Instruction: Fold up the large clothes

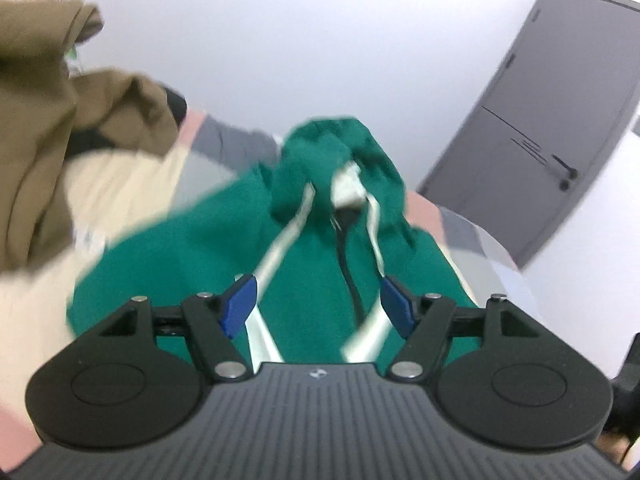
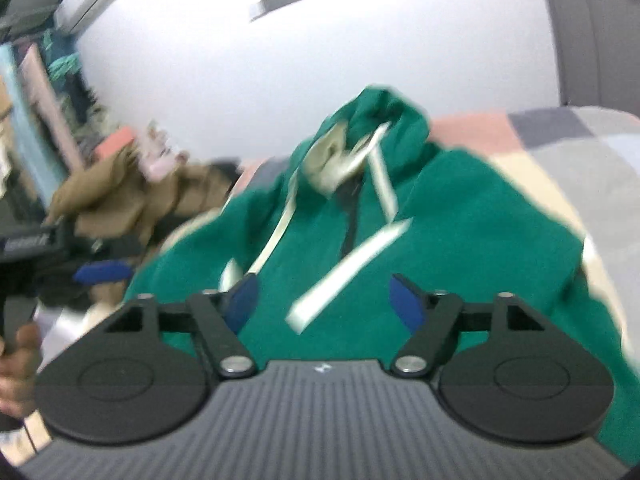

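Note:
A green hooded jacket (image 1: pixel 192 272) with white stripes and a dark zipper lies front up on the bed, its hood (image 1: pixel 320 152) bunched at the far end. My left gripper (image 1: pixel 318 284) hovers over the jacket's near part, jaws wide apart, with nothing pinched by the blue pads (image 1: pixel 240 300). In the right wrist view the same jacket (image 2: pixel 480 220) fills the middle, and my right gripper (image 2: pixel 324 284) stands open above it, pads off the cloth. The left gripper's blue pad (image 2: pixel 104 272) and a hand (image 2: pixel 16 360) show at the left edge. Both pictures are blurred.
A brown garment (image 1: pixel 40 140) lies heaped at the left, also visible from the right wrist (image 2: pixel 112 196). Cream fabric (image 1: pixel 120 184) lies beside the jacket. The bed has a checkered pink and grey cover (image 2: pixel 580 136). A grey door (image 1: pixel 540 140) stands beyond the bed.

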`<state>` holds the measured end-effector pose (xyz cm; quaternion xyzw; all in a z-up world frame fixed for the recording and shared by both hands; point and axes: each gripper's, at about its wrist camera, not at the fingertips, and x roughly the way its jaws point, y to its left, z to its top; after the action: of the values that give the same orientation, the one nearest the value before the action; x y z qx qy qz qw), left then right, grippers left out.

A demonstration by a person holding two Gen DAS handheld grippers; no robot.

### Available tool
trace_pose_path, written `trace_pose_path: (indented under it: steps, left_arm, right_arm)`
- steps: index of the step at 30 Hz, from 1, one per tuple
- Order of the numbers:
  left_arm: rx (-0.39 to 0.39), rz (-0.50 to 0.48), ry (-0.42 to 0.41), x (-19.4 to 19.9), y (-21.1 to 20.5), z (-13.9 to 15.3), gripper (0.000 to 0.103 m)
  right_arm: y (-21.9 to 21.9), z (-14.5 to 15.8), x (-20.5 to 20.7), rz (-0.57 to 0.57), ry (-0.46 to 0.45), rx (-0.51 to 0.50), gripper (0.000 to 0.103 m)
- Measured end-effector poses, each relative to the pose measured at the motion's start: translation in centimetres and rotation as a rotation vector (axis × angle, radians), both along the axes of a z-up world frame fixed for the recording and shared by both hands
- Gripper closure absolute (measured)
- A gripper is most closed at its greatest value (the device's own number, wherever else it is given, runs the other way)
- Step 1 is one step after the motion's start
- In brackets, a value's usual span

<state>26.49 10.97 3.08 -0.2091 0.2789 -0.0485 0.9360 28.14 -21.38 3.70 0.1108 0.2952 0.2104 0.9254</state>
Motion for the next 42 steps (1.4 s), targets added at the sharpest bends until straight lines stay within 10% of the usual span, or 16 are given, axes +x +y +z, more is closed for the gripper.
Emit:
trace_pose_path:
  steps: [13, 20, 25, 33, 42]
  left_arm:
    - [-0.153, 0.000, 0.020, 29.7, 3.0, -7.9, 0.030]
    - [-0.009, -0.086, 0.128, 36.4, 1.0, -10.2, 0.032]
    - [0.043, -0.106, 0.191, 37.9, -0.1, -11.5, 0.036]
    - [0.073, -0.104, 0.229, 37.5, -0.5, -10.3, 0.037]
    - [0.057, -0.076, 0.132, 32.0, 0.4, -6.4, 0.037]
  right_arm:
    - [1.1, -4.1, 31.7, -0.168, 0.014, 0.046, 0.024]
    - [4.6, -6.8, 42.4, -0.157, 0.040, 0.012, 0.024]
    - [6.7, -8.9, 44.5, -0.137, 0.084, -0.067, 0.024]
    - [8.1, -7.1, 43.5, -0.088, 0.052, -0.175, 0.082]
    - [8.3, 0.0, 37.0, 0.016, -0.140, -0.134, 0.085]
